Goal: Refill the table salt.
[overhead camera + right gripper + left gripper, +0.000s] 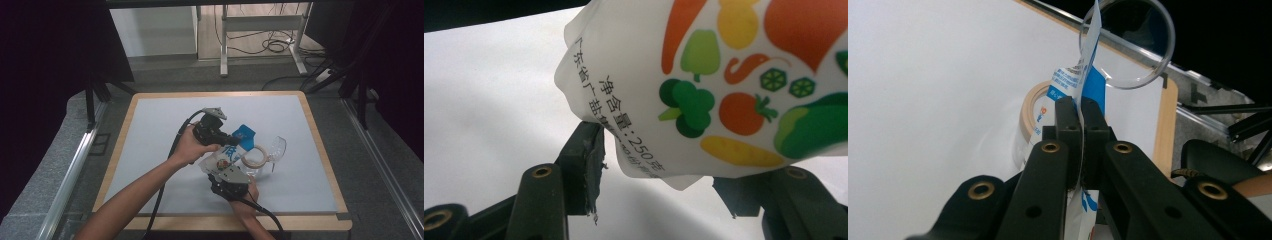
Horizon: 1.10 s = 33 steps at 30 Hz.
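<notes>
A white and blue pouch [226,156] printed with vegetables is held up over the grey mat between both grippers. My left gripper [234,139] is shut on the pouch's thin upper seam; in the left gripper view the jaws [1080,107] pinch the flat edge of the pouch [1087,75]. My right gripper [225,171] comes from the near side. In the right gripper view its jaws [664,167] stand on either side of the pouch's [704,85] bulging bottom corner, and the pads [593,150] touch it.
A clear plastic measuring cup [274,148] stands just right of the pouch, with a beige tape ring [255,156] beside it. The grey mat [160,150] lies in a wooden frame [320,150]. Dark curtains and metal rails flank the table.
</notes>
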Motion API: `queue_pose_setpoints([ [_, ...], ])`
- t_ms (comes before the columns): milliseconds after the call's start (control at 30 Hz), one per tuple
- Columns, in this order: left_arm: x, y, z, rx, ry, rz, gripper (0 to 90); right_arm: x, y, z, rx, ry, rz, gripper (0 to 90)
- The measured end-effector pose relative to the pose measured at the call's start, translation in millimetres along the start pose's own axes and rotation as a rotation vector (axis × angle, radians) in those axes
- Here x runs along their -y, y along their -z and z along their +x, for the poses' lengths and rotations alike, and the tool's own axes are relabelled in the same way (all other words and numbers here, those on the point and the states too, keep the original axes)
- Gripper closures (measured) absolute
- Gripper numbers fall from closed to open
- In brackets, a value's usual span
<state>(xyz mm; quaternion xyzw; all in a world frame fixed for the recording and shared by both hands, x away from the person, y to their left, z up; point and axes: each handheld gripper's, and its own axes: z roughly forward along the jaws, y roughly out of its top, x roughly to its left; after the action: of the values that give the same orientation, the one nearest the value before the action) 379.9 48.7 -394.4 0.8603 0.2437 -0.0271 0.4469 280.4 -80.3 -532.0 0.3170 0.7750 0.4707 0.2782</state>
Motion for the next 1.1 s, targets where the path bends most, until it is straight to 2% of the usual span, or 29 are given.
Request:
queue_pose_setpoints([
  [267,-3.4,-1.2,-2.1,-0.016,0.0,0.011,90.0,-0.9,-2.4,-1.2,0.004,0.0,-0.003,43.5],
  [500,-4.2,3.1,-10.0,-0.033,-0.01,-0.003,90.0,-2.6,-1.0,-0.6,0.017,0.01,-0.015,43.4],
  [633,-3.9,5.5,-14.3,-0.038,-0.015,-0.017,90.0,-3.5,-0.9,0.2,0.038,0.022,-0.021,43.2],
  [733,-3.8,7.1,-17.5,-0.04,-0.02,-0.025,90.0,-4.4,-1.7,2.0,0.067,0.059,-0.022,41.5],
  [767,-3.5,8.0,-20.1,-0.049,-0.033,-0.028,90.0,-4.8,-2.1,2.5,0.073,0.063,-0.018,40.9],
  [900,-2.9,9.5,-27.4,-0.046,-0.056,-0.037,90.0,-5.9,-4.2,0.8,0.09,0.059,-0.02,40.8],
  [1100,-3.1,13.4,-30.7,-0.041,-0.057,-0.047,90.0,-7.5,-5.8,1.5,0.119,0.07,-0.027,41.1],
])
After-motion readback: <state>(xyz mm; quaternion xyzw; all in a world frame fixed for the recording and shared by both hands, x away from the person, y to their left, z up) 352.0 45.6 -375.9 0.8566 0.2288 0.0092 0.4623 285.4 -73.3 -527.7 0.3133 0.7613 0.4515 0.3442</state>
